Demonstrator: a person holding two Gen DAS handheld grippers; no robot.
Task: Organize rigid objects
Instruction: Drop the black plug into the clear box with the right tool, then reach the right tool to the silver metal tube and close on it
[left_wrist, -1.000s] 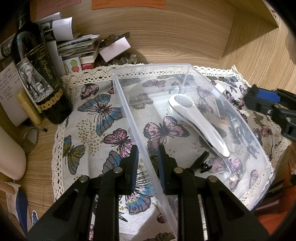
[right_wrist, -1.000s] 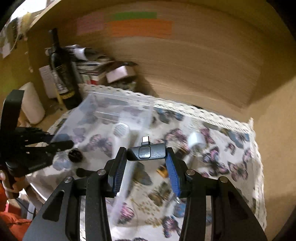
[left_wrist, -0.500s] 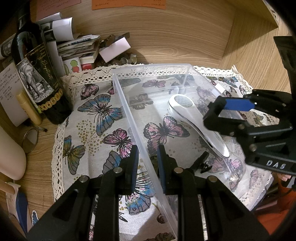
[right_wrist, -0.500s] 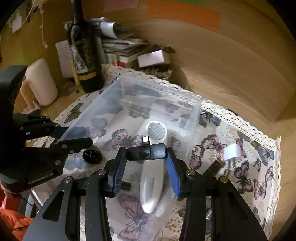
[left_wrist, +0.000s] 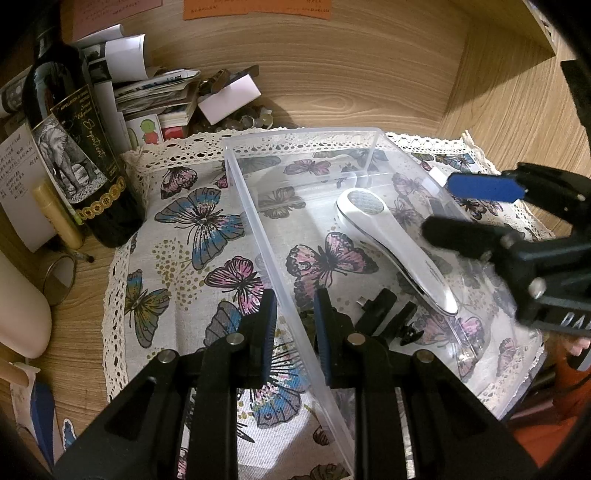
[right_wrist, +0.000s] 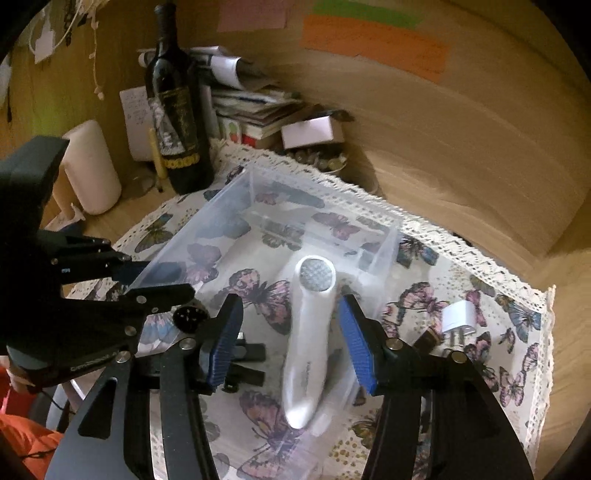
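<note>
Between the left claw (left_wrist: 293, 325)'s pressed-together pads sits the clear bin (left_wrist: 373, 130)'s thin near wall, pinched firm. Rightward, the right claw (right_wrist: 290, 336) is spreading, empty; the small black adapter (left_wrist: 376, 308) lies below inside the bin. Light, stiff, slick: I'd grip its flat sides.

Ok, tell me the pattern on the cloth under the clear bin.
Colourful butterflies on a pale cloth with a lace edge; clearest in the left wrist view.
</note>
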